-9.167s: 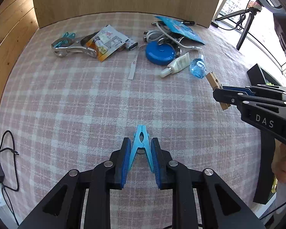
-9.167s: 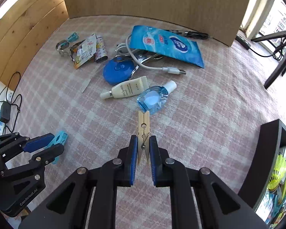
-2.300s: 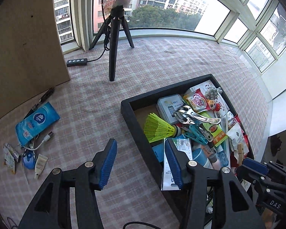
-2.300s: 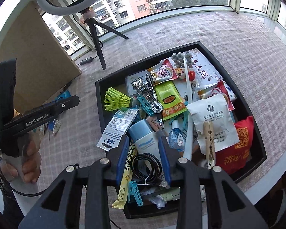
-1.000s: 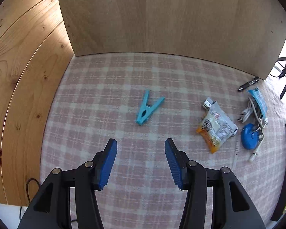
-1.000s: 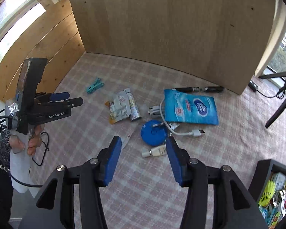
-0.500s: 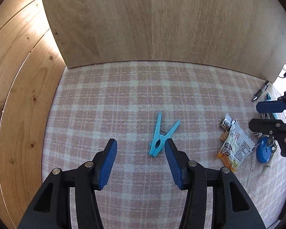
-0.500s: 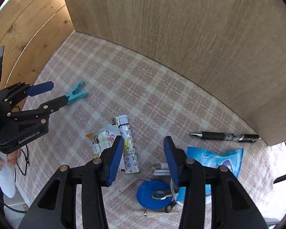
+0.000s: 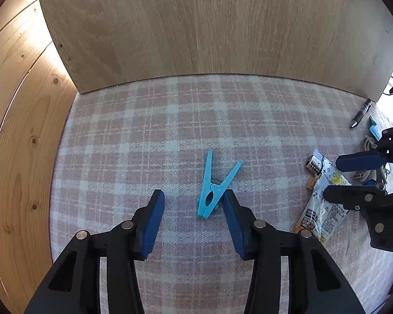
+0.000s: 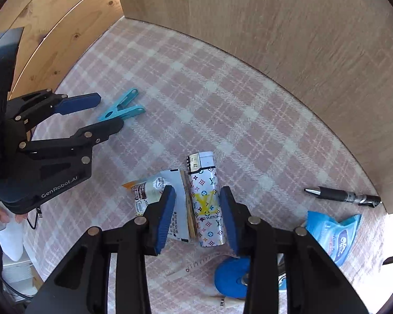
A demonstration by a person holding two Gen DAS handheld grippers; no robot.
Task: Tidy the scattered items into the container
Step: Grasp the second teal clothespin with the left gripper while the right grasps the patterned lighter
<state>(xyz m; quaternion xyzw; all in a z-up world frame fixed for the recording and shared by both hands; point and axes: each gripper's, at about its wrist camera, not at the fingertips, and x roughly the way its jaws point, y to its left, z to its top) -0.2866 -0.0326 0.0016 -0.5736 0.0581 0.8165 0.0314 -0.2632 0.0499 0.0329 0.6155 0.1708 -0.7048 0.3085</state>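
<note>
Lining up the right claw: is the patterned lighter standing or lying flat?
Lying flat: the lighter rests lengthwise on the checked cloth, metal top pointing away.

A pink-and-white checked cloth (image 9: 186, 120) is covering the counter and running out to every edge in both views. A pale wooden board (image 9: 209, 26) is standing upright along the far edge of the cloth. To the left, knotty pine planks (image 9: 18, 120) are curving round beside the cloth, catching bright sunlight. At the lower left of the right wrist view, a black cable (image 10: 35, 219) is hanging beyond the cloth's edge.
</note>
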